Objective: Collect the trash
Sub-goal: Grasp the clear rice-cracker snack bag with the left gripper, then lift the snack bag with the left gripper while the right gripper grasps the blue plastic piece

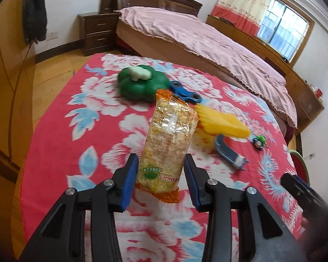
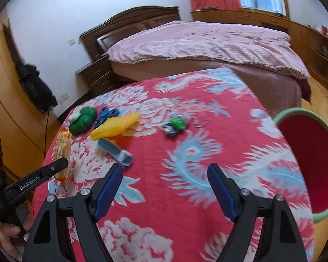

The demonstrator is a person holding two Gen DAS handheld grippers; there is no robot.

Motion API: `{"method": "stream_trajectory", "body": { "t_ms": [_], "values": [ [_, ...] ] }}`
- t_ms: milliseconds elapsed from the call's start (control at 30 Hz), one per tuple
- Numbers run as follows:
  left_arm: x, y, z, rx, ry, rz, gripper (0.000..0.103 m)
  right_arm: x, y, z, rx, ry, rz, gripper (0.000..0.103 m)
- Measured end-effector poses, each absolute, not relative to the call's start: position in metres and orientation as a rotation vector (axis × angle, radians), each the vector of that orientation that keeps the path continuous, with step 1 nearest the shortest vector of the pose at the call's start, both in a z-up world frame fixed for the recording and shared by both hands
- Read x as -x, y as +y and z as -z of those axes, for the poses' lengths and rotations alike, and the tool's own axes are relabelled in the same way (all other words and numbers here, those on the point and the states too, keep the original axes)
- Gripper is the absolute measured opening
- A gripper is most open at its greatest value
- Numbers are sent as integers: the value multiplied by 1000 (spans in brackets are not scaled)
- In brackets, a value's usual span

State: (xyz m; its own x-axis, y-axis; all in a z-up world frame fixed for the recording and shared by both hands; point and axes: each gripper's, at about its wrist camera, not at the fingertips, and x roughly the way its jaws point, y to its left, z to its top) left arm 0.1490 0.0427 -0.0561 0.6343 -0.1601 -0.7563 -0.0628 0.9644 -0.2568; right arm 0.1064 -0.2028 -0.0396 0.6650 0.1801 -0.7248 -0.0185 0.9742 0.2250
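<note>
Snack packet in clear crinkled plastic with orange sealed ends (image 1: pixel 164 146) stands lifted above the red cloth with white and blue flowers (image 1: pixel 61 131) that covers the table, near that cloth's left edge as the right wrist view shows it. The left gripper (image 1: pixel 161 163) has the packet's lower half between its blue-padded fingers (image 1: pixel 129 181); the left pad lies against the wrapper, while the right pad looks just clear of it, so I cannot tell for certain that both press, though the packet hangs off the cloth and nothing else carries it. Beyond the packet, toward the far left corner of the cloth, lies a green plastic pepper-shaped toy with a white stem (image 1: pixel 142 83), with a blue metal fidget spinner (image 1: pixel 183 91) just beside it and a yellow ridged plastic piece (image 1: pixel 220 120) touching the spinner's near side. A grey-blue toy vehicle (image 1: pixel 229 152) lies near the yellow piece, and a small green toy car (image 1: pixel 260 142) sits further toward the right edge. The right gripper (image 2: pixel 165 185) hovers over the near middle of the cloth with its jaws wide apart and nothing between them. A round bin with a pale green rim and red inside (image 2: pixel 306 163) stands off the cloth's right edge. A hand (image 2: pixel 13 233) grips the left gripper's handle.
</note>
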Motion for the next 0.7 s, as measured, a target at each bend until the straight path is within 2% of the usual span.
{"method": "stream_trajectory", "body": {
  "t_ms": [200,300,567,633,700],
  "values": [
    [-148,59,62,301,884,37,43,-130,-171,55,-155,887,-168,81],
    [-148,63,65,314,887,36,43,-141,-158,62,-129,902,-187,73],
    [-150,69,71,331,897,41,43,-160,-138,76,-89,925,-210,63],
    [-150,69,72,335,899,45,43,-161,-135,76,-62,917,-202,58],
    [-150,68,73,336,900,48,43,-160,-133,76,-42,911,-197,44]
  ]
}}
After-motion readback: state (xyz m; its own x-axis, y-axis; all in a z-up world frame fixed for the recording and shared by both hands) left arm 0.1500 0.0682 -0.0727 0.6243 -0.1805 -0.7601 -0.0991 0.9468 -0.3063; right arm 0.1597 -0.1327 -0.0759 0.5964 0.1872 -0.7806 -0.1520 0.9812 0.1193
